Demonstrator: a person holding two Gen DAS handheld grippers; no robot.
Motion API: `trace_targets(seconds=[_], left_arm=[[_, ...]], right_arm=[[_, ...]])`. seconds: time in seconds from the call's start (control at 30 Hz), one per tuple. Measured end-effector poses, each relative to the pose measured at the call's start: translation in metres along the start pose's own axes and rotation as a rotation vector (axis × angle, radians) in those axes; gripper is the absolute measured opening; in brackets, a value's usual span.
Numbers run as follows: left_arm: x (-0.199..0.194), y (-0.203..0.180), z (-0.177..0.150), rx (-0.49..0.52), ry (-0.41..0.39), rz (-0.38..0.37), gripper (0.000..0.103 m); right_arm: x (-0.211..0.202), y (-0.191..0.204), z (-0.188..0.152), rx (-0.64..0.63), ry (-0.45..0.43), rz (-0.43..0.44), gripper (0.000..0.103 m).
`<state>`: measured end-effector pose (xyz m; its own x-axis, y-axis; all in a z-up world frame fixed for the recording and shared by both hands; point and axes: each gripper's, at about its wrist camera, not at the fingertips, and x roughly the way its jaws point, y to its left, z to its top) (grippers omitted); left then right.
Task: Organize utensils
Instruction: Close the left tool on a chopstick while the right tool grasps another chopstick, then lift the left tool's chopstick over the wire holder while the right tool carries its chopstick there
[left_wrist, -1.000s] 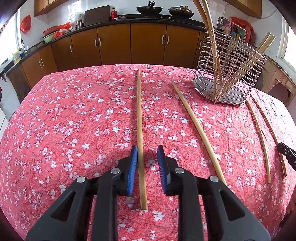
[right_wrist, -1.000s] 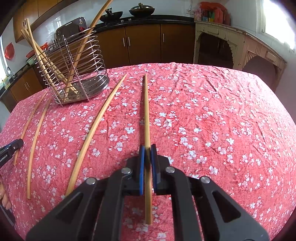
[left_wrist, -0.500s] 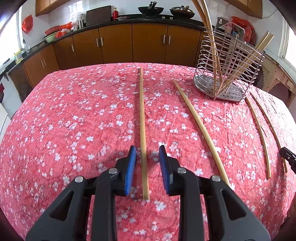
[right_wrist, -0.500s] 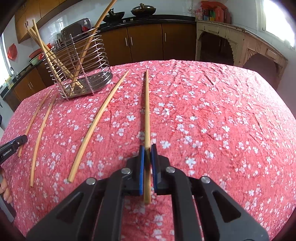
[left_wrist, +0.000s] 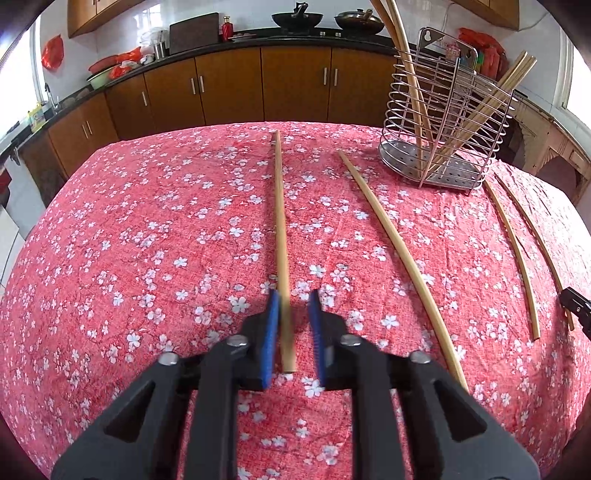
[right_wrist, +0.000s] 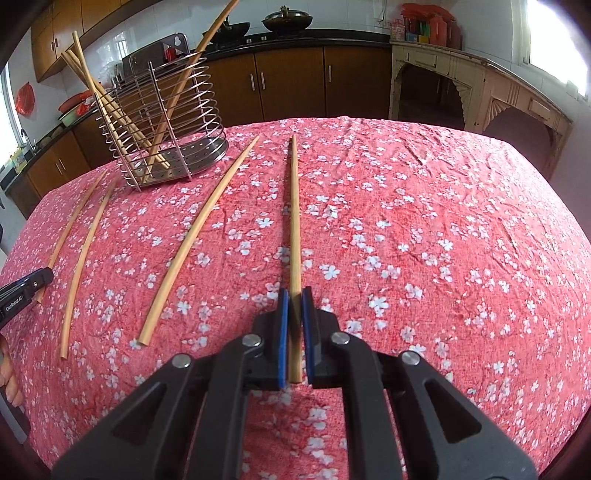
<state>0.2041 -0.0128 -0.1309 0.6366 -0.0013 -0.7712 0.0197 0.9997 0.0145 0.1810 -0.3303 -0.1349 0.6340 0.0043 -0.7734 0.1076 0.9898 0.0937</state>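
Sorting chopsticks into the wire rack (left_wrist: 447, 122) looks maybe a third to half done, judging by the count. A handful of sticks stand leaning inside the rack, and six more lie loose across the red flowered tablecloth (left_wrist: 147, 221) between the two views, so plenty is left.

Left side first: the left gripper (left_wrist: 291, 325) has its blue pads spread apart, straddling the near end of a chopstick (left_wrist: 279, 206) that runs straight away from it toward the far edge of the table. The stick sits between the pads and close against the left one, with a clear gap to the right pad. I can't tell for sure whether it's touching that left pad, since the near end is a bit blurred. I'd call it lined up but not gripped yet.

The right gripper (right_wrist: 294, 325) is much further along. Its pads are pressed nearly together on a second chopstick (right_wrist: 294, 206), pinching it near the butt end, with the rest of the stick pointing out ahead.

Two more long sticks lie just beside the rack, on the side toward the grippers, and a thinner pair (right_wrist: 79, 240) sits farther out, near where the tip of the other gripper pokes into each view.
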Motion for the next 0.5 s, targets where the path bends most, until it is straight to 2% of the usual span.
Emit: trace_targets(seconds=[0.1,0.2,0.5], left_arm=[[-0.002,0.001,-0.001,0.004,0.0,-0.013,0.007],[-0.014,0.005,-0.003,0.013,-0.03,-0.025,0.007],[-0.094,0.03,0.015,-0.019,-0.269,-0.127,0.007]], right_arm=[[-0.002,-0.004,0.0,0.01,-0.006,0.025,0.008],[-0.02,-0.006,0.0,-0.017,-0.069,0.016,0.008],[-0.094,-0.012,0.024,-0.055,-0.321,-0.006,0.008]])
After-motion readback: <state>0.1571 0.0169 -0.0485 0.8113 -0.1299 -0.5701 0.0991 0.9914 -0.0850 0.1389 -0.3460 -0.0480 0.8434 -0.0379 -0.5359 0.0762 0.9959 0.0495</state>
